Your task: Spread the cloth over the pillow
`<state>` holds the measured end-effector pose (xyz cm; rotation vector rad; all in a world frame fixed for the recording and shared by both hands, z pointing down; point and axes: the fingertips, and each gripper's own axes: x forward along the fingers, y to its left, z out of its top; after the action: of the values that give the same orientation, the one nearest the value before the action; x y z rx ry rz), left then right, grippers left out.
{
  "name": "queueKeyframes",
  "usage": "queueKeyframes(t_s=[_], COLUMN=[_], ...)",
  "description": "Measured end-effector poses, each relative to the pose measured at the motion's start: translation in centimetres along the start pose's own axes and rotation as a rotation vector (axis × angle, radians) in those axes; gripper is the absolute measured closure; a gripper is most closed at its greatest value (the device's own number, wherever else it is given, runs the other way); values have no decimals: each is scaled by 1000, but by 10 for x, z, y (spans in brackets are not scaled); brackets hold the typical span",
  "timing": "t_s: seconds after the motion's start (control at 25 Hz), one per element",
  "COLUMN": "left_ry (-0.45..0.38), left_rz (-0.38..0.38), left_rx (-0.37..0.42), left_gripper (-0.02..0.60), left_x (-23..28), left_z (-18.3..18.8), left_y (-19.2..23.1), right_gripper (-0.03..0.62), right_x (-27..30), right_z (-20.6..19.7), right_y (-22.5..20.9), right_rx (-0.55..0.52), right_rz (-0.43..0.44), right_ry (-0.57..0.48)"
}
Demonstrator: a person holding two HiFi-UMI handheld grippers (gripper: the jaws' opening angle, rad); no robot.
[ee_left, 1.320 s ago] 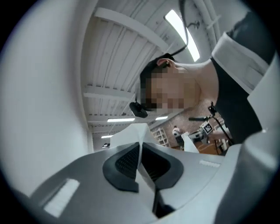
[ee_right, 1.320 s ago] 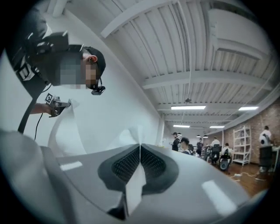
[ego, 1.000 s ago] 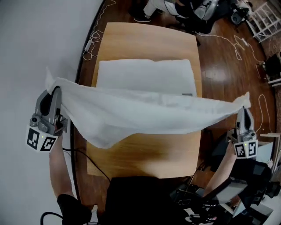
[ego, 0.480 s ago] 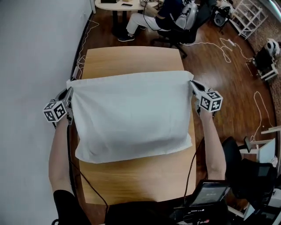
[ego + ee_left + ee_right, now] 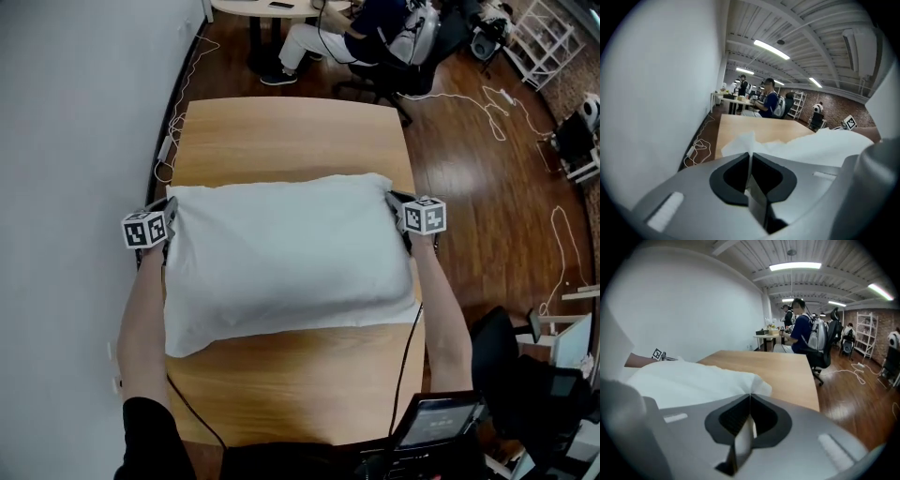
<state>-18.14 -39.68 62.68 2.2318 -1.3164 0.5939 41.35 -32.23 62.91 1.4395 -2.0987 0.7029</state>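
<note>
A white cloth [image 5: 286, 258] lies spread over the pillow on the wooden table [image 5: 291, 131] and hides it completely. My left gripper [image 5: 167, 223] pinches the cloth's far left corner [image 5: 740, 143], jaws shut on it. At the far right corner [image 5: 757, 386], my right gripper [image 5: 396, 208] is shut on the cloth too. Both grippers sit low at the cloth's far edge, one at each side. The cloth's near right corner hangs slightly over the table edge.
Bare table top shows beyond the cloth and in front of it [image 5: 309, 384]. A white wall [image 5: 75, 187] runs close along the left, with cables [image 5: 178, 122] on the floor beside it. A seated person [image 5: 366, 28] at another desk and an office chair are behind the table.
The cloth, first held stretched in the air nearer me, has been carried forward and lowered onto the pillow. Both grippers moved away from me and down, coming to rest at the far corners.
</note>
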Motion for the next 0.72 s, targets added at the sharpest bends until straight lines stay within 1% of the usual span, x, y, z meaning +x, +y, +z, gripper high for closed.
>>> queueKeyframes(t_s=[0.04, 0.08, 0.12, 0.16, 0.2, 0.24, 0.28, 0.32, 0.4, 0.44, 0.52, 0.56, 0.6, 0.64, 0.68, 0.72], left_ry=[40, 61, 56, 31, -1, -35, -73, -116, -235, -310, -481, -570, -658, -744, -826, -900], left_rz=[-31, -60, -78, -89, -97, -107, -116, -125, -147, -169, -241, -284, -324, -362, -399, -433], left_rx=[-20, -40, -60, -81, -106, -126, -134, -132, -136, -150, -179, -180, -173, -158, -143, -135], left_gripper=[558, 513, 499, 484, 457, 424, 408, 408, 408, 408, 410, 410, 411, 423, 432, 443], left_x=[12, 18, 18, 11, 0, -12, -28, -48, -110, -150, -233, -276, -319, -364, -406, -444], left_z=[-14, -22, -24, -22, -20, -15, -6, 6, 30, 38, 52, 58, 60, 58, 52, 43], left_y=[-5, -10, -11, -8, -3, 2, 8, 11, 11, 8, -8, -20, -34, -49, -64, -77], right_gripper=[582, 560, 511, 435, 360, 307, 286, 281, 281, 281, 281, 283, 283, 283, 283, 284], right_x=[4, 4, 0, -8, -19, -35, -56, -80, -133, -160, -212, -238, -263, -288, -312, -335], right_z=[-7, -12, -15, -19, -24, -29, -32, -36, -51, -62, -85, -101, -122, -147, -170, -187], right_y=[-3, -7, -11, -18, -28, -40, -54, -65, -73, -69, -44, -26, -6, 16, 37, 58], right_rx=[13, 34, 66, 105, 150, 196, 238, 275, 335, 366, 447, 507, 588, 659, 674, 628], right_rz=[8, 13, 15, 13, 5, -13, -38, -64, -106, -114, -103, -99, -112, -141, -178, -207], right_ry=[20, 26, 22, 13, -2, -26, -62, -109, -210, -266, -391, -451, -493, -511, -506, -492])
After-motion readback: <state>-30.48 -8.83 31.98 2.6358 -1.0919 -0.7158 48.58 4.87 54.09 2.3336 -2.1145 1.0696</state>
